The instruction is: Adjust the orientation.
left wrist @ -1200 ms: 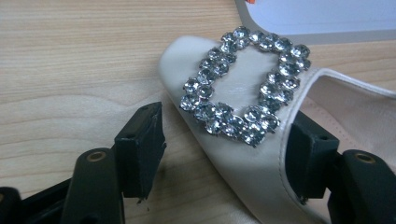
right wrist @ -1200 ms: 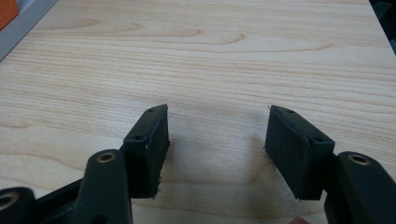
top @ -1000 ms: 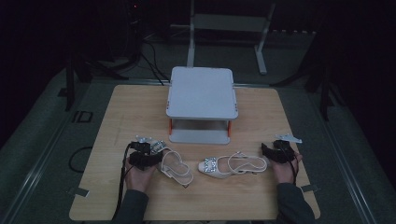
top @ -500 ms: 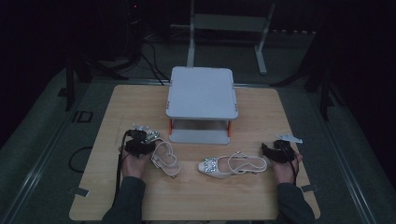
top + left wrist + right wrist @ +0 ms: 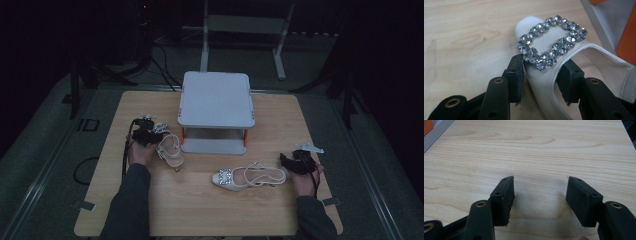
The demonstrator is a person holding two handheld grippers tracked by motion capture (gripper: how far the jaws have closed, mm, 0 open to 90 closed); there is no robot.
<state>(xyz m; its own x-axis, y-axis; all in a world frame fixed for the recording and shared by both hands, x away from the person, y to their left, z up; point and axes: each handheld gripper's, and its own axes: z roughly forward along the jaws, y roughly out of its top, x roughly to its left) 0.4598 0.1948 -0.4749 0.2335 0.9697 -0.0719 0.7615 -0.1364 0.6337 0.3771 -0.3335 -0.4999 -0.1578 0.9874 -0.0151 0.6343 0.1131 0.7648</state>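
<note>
A white sandal [image 5: 170, 151] with a rhinestone buckle [image 5: 551, 41] lies left of the white shelf stand. My left gripper [image 5: 150, 135] is shut on its toe. In the left gripper view the gripper [image 5: 544, 68] has both pads pressed against the white toe strap just below the buckle, and its jaws have just been closing with the strap between them. The matching sandal [image 5: 250, 176] lies on its side at the table's front right, toe pointing left. My right gripper [image 5: 287, 161] sits just right of its heel; it [image 5: 540, 188] stands open over bare wood.
A white two-level shelf stand [image 5: 215, 97] with orange posts stands at the middle back of the wooden table [image 5: 210, 212]. Its orange post and grey edge [image 5: 624, 37] are close to the right of the held sandal. Cables and metal frames lie on the dark floor beyond.
My left gripper has carried the sandal away from the person and a little left, from beside the other sandal to beside the shelf stand. The right gripper has kept still.
</note>
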